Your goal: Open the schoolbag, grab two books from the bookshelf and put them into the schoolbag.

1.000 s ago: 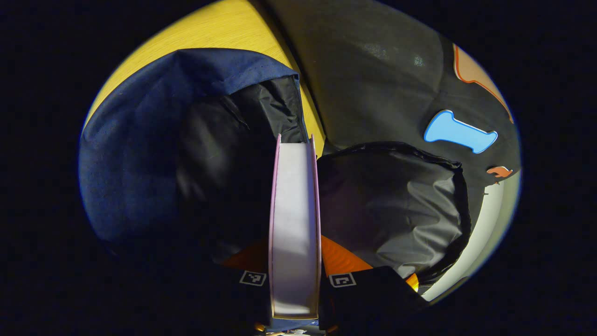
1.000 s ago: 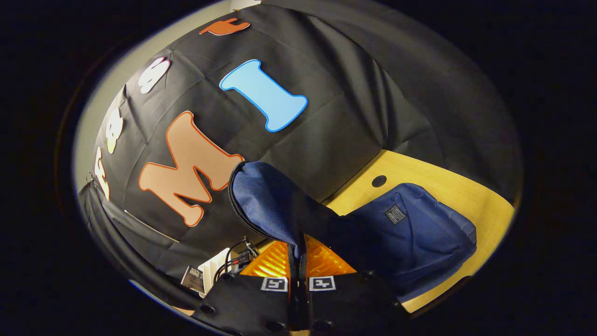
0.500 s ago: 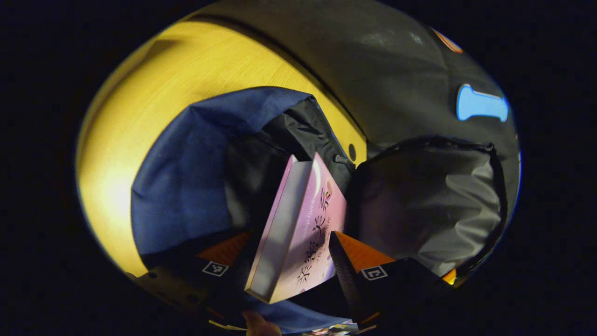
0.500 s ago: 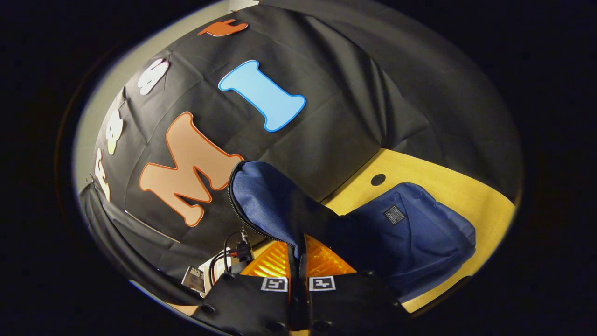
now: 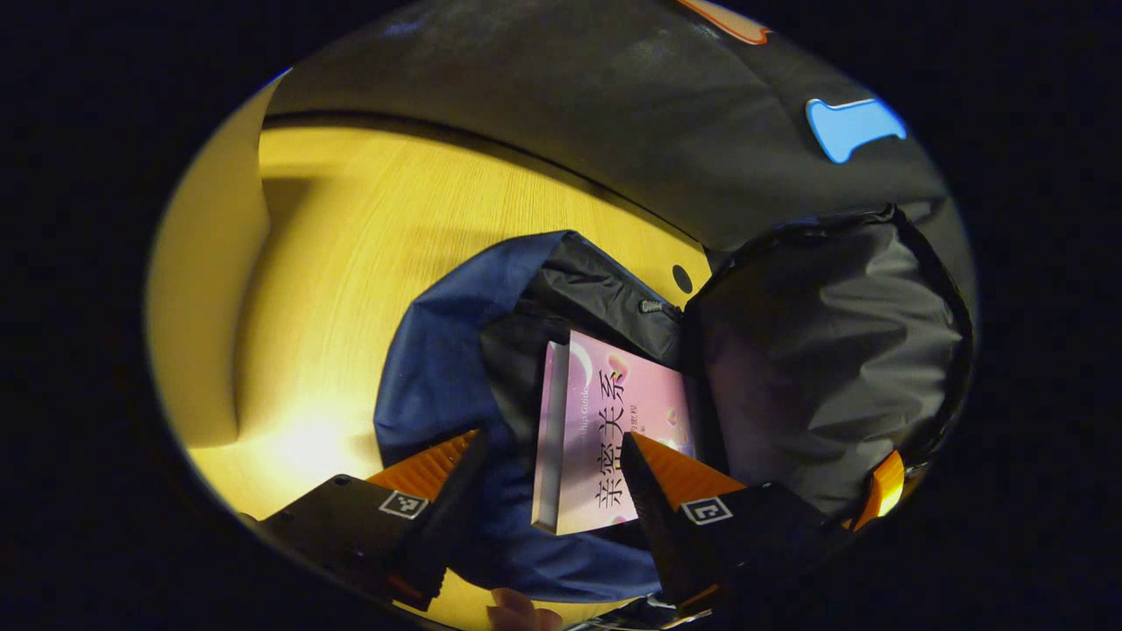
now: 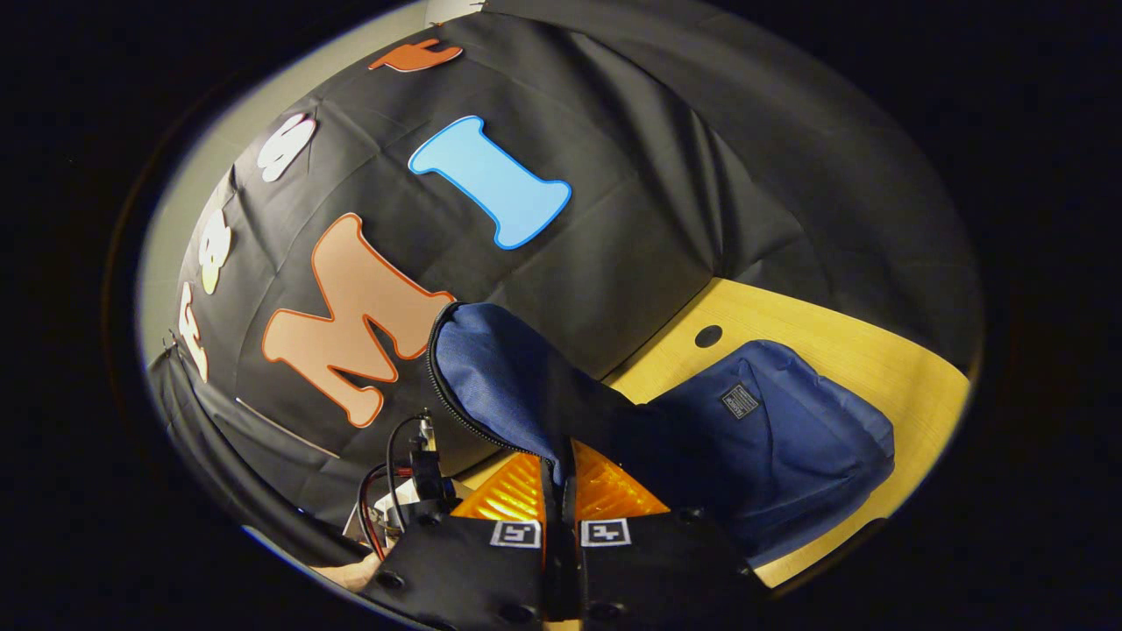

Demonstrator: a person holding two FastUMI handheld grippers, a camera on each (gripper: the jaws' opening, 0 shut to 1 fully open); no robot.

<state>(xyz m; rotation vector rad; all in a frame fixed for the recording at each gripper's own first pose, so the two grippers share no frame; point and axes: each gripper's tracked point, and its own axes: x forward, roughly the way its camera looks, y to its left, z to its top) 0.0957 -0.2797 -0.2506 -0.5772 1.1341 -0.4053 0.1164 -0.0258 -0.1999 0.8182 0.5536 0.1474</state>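
A blue schoolbag (image 5: 438, 377) lies open on the yellow wooden table (image 5: 351, 254), its black lining showing. A pink book (image 5: 605, 429) rests inside the bag's mouth, cover up. My left gripper (image 5: 548, 460) hangs open just above the book, one finger on each side, not touching it. The bag's front flap (image 5: 815, 350) is held up at the right. In the right gripper view my right gripper (image 6: 558, 478) is shut on that blue flap (image 6: 508, 377), holding it raised, and the bag's body (image 6: 789, 438) lies on the table beyond.
The black booth cloth (image 5: 614, 114) hangs behind the table. A round cable hole (image 5: 682, 279) sits in the tabletop by the bag. A pale upright panel (image 5: 206, 298) stands at the table's left. Wires and a small device (image 6: 412, 473) show beside my right gripper.
My left gripper let go of the pink book and drew back; the book dropped flat into the bag. The right gripper kept holding the flap up.
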